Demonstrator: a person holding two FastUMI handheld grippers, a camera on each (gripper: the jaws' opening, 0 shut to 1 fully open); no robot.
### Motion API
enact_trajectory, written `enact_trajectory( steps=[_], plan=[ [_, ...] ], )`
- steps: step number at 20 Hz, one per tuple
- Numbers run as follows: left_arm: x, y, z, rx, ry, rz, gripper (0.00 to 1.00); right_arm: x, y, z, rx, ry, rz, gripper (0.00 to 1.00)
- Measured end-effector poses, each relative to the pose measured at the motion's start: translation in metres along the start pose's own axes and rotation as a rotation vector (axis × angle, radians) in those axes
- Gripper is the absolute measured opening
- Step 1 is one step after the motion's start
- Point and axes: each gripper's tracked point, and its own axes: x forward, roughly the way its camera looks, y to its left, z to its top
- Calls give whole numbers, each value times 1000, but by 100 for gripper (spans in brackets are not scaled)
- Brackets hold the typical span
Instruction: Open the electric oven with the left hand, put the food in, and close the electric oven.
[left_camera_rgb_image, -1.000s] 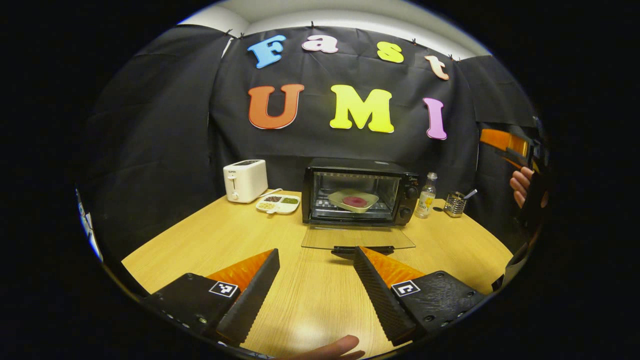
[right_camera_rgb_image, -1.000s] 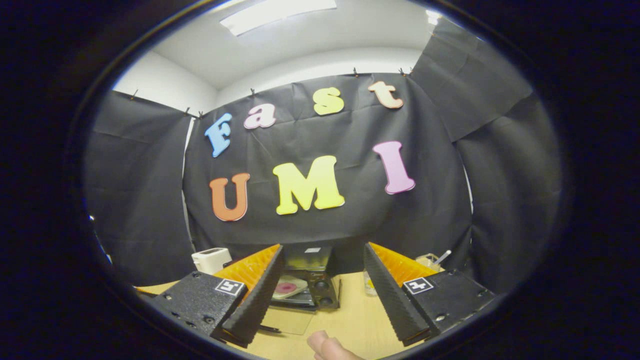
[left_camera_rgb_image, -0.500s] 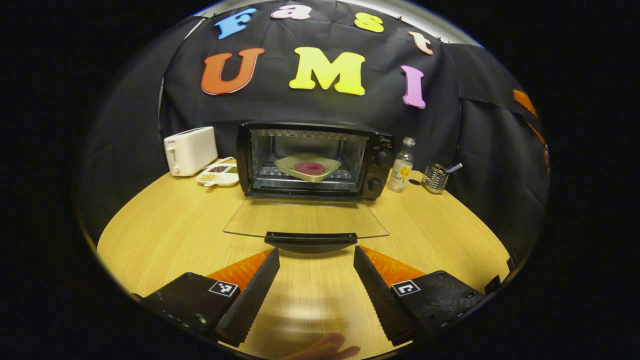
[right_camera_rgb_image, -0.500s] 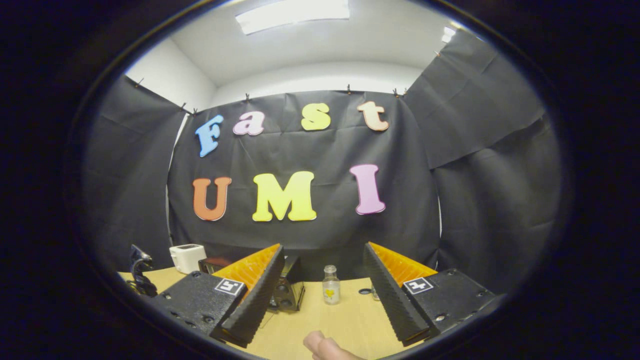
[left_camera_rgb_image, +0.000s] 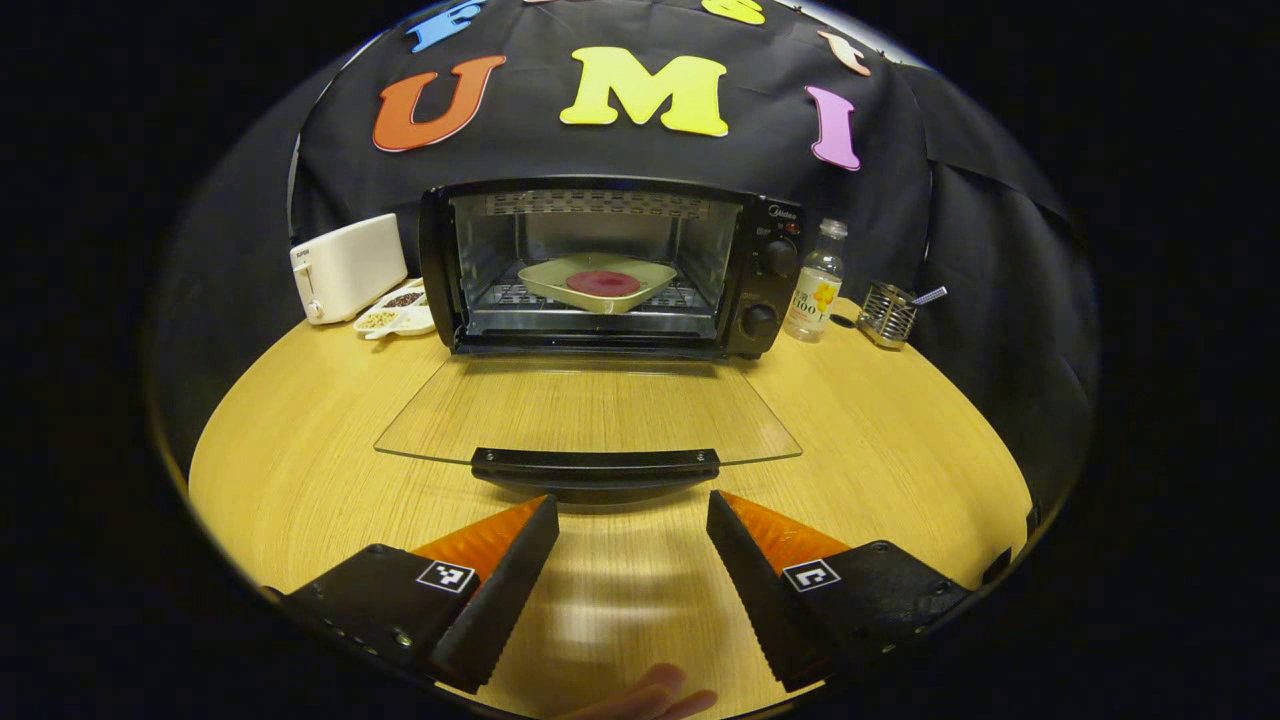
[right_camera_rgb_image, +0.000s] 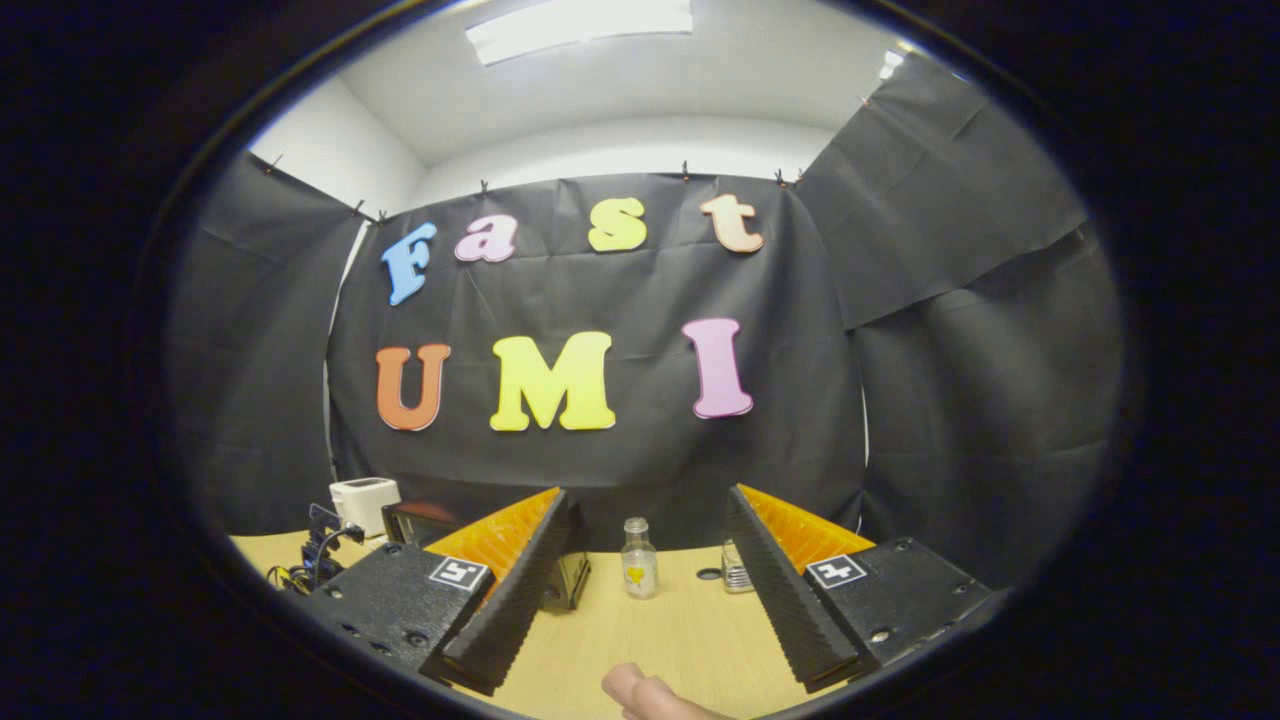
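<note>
Oven (left_camera_rgb_image: 600, 270) sits at the back of the wooden surface (left_camera_rgb_image: 300, 440), its glass door (left_camera_rgb_image: 588, 410) folded down flat toward the camera, and it looms larger and nearer in the left gripper view than half a second ago. Nearest in that view, the left gripper (left_camera_rgb_image: 632, 525) has its jaws spread wide with nothing between them, its tips just short of the door's black handle (left_camera_rgb_image: 595, 463); a second ago that handle lay well ahead of them. A fingertip (left_camera_rgb_image: 650, 695) shows at the bottom edge.

Past the handle and the glass, the oven's open cavity holds a pale square dish (left_camera_rgb_image: 598, 282) on the rack, and a round dark-red piece of food (left_camera_rgb_image: 603, 283) lies in the dish. Left of the oven a white divided tray (left_camera_rgb_image: 397, 316) carries small heaps of seeds or grains in its compartments, with a white toaster (left_camera_rgb_image: 347, 266) behind it. Right of the oven stand a clear bottle (left_camera_rgb_image: 817, 282) and a wire holder (left_camera_rgb_image: 889, 313) with a utensil handle sticking out.

In the right gripper view, the right gripper (right_camera_rgb_image: 645, 570) is held up off the surface, jaws likewise spread and empty, pointing at the bottle, where a second ago it pointed at the oven.
</note>
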Motion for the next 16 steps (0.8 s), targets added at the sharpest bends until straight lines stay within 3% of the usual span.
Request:
enact_trajectory(
  steps=[1, 2, 3, 4, 11, 12, 14, 16],
  plan=[
    [4, 0, 1, 2, 3, 4, 96, 1, -2, 0, -3, 2, 0, 100],
    [7, 1, 1, 3, 8, 7, 96, 0, -3, 1, -6, -1, -1, 96],
    [10, 2, 0, 2, 14, 12, 96, 1, -4, 2, -7, -2, -2, 100],
    [12, 2, -1, -2, 23, 20, 96, 1, -4, 0, -7, 0, 0, 96],
    [15, 5, 3, 5, 38, 33, 94, 5, 4, -3, -11, 6, 16, 96],
    [14, 4, 6, 7, 29, 32, 94, 5, 6, -4, -6, 9, 19, 100],
    [12, 3, 6, 13, 23, 28, 94, 6, 6, -7, 1, 18, 19, 96],
    [9, 3, 10, 10, 12, 31, 94, 6, 6, -8, 7, 21, 18, 100]
  ],
)
